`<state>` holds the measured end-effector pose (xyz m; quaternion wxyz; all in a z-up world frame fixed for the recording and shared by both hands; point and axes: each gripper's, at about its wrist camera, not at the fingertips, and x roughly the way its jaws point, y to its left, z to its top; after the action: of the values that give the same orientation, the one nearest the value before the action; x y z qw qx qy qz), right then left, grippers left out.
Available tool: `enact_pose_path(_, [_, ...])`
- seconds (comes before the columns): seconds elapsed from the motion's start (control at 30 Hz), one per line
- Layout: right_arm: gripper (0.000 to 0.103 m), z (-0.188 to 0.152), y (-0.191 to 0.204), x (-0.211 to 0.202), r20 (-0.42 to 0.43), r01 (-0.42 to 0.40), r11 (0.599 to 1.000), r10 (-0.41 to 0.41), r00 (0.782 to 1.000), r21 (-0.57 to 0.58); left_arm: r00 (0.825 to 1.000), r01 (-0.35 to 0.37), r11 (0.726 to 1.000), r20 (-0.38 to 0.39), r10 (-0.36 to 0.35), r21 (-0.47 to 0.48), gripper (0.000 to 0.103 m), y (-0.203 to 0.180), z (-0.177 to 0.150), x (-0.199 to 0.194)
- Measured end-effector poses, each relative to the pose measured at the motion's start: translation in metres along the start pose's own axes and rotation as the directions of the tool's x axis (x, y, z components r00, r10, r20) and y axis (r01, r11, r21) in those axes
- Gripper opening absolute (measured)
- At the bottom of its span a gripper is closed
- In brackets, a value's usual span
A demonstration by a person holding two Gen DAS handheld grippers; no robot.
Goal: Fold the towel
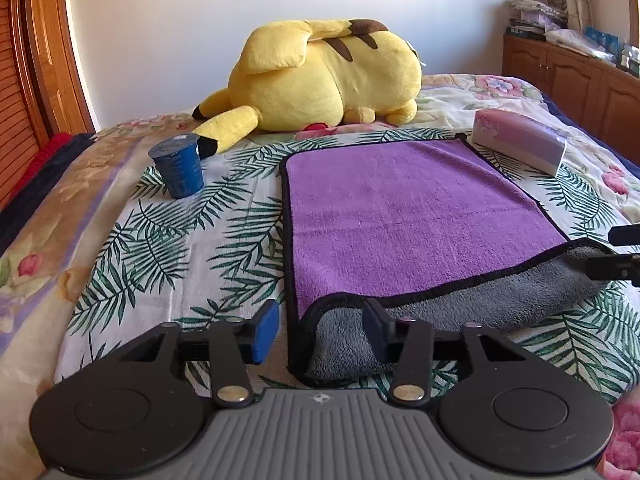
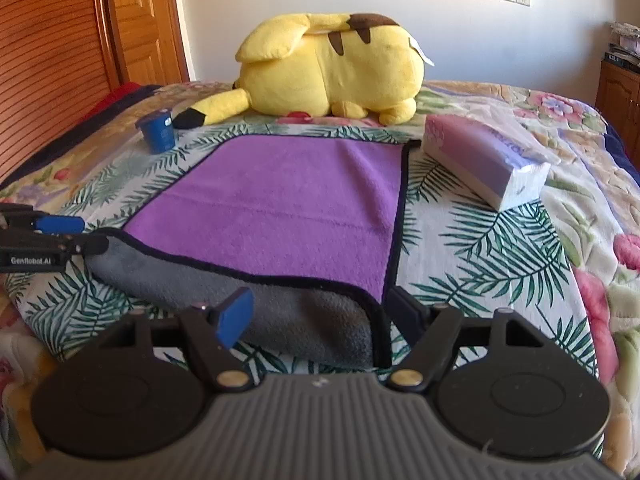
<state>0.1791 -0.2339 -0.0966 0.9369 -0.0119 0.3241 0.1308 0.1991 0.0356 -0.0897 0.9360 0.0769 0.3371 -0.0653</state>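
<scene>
A purple towel (image 1: 400, 216) with a black hem lies flat on the bed, its near edge turned so the grey underside (image 1: 460, 312) shows. My left gripper (image 1: 320, 326) is open around the towel's near left corner. My right gripper (image 2: 320, 312) is open around the near right corner of the towel (image 2: 280, 200). The left gripper also shows at the left edge of the right wrist view (image 2: 60, 236), and the right gripper at the right edge of the left wrist view (image 1: 620, 252).
A yellow plush toy (image 1: 320, 76) lies at the far side of the bed. A blue cup (image 1: 178, 168) stands left of the towel. A pink tissue box (image 1: 520, 142) lies by its far right corner. Wooden cabinets (image 1: 580, 76) stand at right.
</scene>
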Motion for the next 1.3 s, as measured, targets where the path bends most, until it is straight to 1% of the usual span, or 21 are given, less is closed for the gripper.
enact_pose_path(0.2, [0.075,-0.001,-0.002,0.003,-0.016,-0.007,1.000,0.007,1.000,0.000,1.000,0.021,1.000,-0.022,-0.022,-0.007,0.015,0.001,-0.002,0.007])
enact_pose_path(0.37, [0.074,-0.001,-0.006,0.006,-0.029,-0.005,1.000,0.006,1.000,0.009,0.998,0.034,0.999,-0.051,-0.035,-0.018,0.013,0.001,-0.005,0.011])
enact_pose_path(0.47, [0.073,-0.001,-0.008,0.007,-0.039,-0.003,1.000,0.004,0.999,0.018,0.999,0.018,1.000,-0.047,-0.018,-0.005,0.008,-0.002,-0.008,0.010])
enact_pose_path(0.57, [0.070,-0.002,-0.011,0.010,-0.059,-0.008,1.000,0.010,0.998,0.030,0.998,0.016,1.000,-0.055,-0.016,-0.001,0.006,-0.002,-0.010,0.010])
enact_pose_path(0.77, [0.062,-0.004,-0.013,0.014,-0.087,-0.024,0.999,0.027,0.996,0.042,0.998,0.014,1.000,-0.055,-0.014,-0.003,0.000,-0.001,-0.010,0.010])
enact_pose_path(0.83, [0.055,-0.004,-0.014,0.014,-0.092,-0.026,0.999,0.030,0.995,0.044,0.998,0.021,1.000,-0.051,-0.021,-0.004,0.000,-0.001,-0.010,0.009])
enact_pose_path(0.87, [0.054,-0.004,-0.015,0.014,-0.093,-0.026,0.999,0.030,0.995,0.046,0.998,0.026,1.000,-0.049,-0.026,-0.005,0.000,-0.002,-0.010,0.008])
enact_pose_path(1.03, [0.037,-0.002,-0.017,0.013,-0.090,-0.034,0.998,0.039,0.995,0.050,0.996,0.072,0.997,-0.050,-0.072,0.002,0.000,-0.006,-0.009,0.007])
enact_pose_path(1.13, [0.036,-0.002,-0.017,0.016,-0.105,-0.034,0.999,0.039,0.994,0.042,0.996,0.067,0.997,-0.058,-0.065,0.030,0.000,-0.011,-0.011,0.008])
enact_pose_path(1.3, [0.036,-0.003,-0.020,0.018,-0.117,-0.025,0.999,0.030,0.993,0.045,0.996,0.070,0.997,-0.063,-0.068,0.029,0.000,-0.011,-0.012,0.009])
